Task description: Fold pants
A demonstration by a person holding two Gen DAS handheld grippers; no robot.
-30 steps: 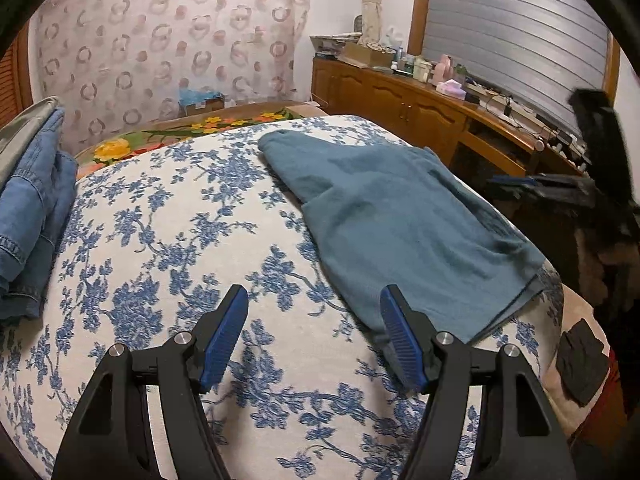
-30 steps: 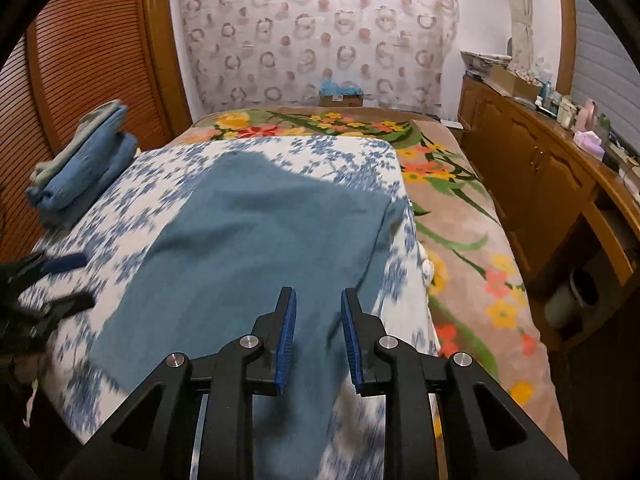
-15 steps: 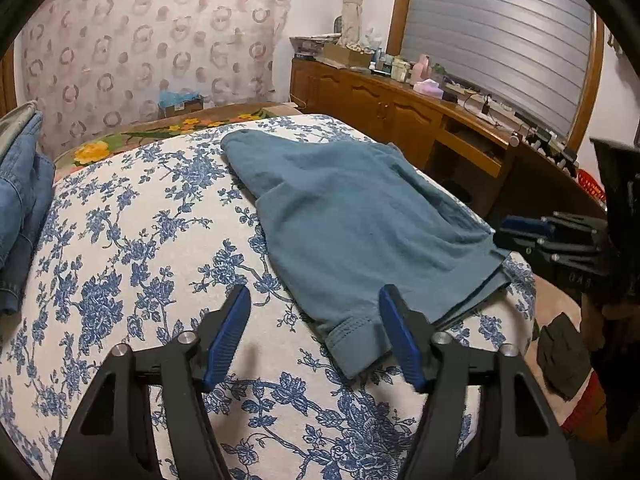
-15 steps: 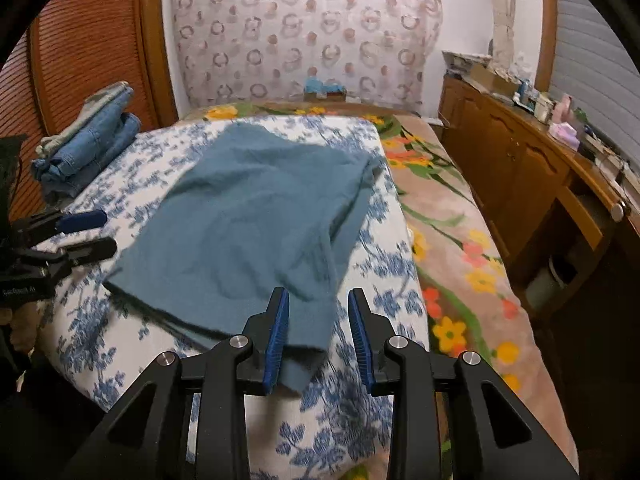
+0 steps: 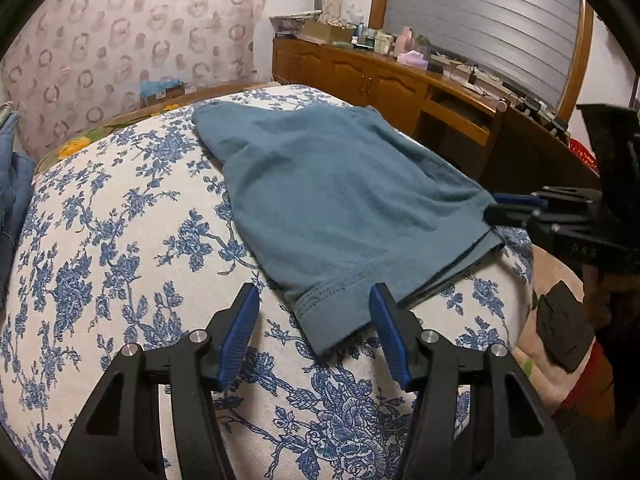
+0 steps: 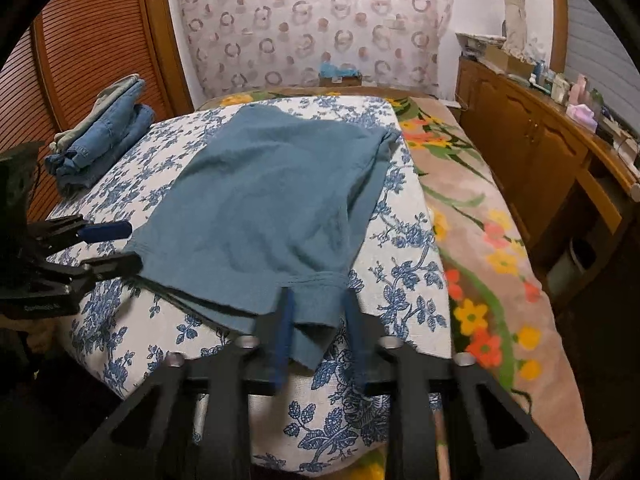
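Teal pants (image 5: pixel 340 200) (image 6: pixel 272 200) lie flat on the blue-flowered bed cover (image 5: pixel 120 260) (image 6: pixel 400 280). My left gripper (image 5: pixel 314 300) straddles the near hem corner. Its jaws are closing, and the blue pads stand clear of the cloth on both sides. My right gripper (image 6: pixel 318 300) is blurred and straddles the other near hem corner. Its jaws are also closing, with cloth between them and no firm pinch visible. Each gripper also appears in the other's view, the right gripper (image 5: pixel 516 208) and the left gripper (image 6: pixel 108 248), at opposite ends of that hem.
A stack of folded jeans (image 6: pixel 100 136) (image 5: pixel 12 184) sits at the bed's far left edge. A flowered blanket (image 6: pixel 480 240) lies to the right of the cover. A wooden cabinet (image 6: pixel 540 152) (image 5: pixel 380 80) with clutter on top runs along the right wall. A dark object (image 5: pixel 564 336) lies below the bed's corner.
Both grippers have come in to the pants' near hem, one at each corner. The left jaws have narrowed. The right jaws widened, then narrowed around the cloth.
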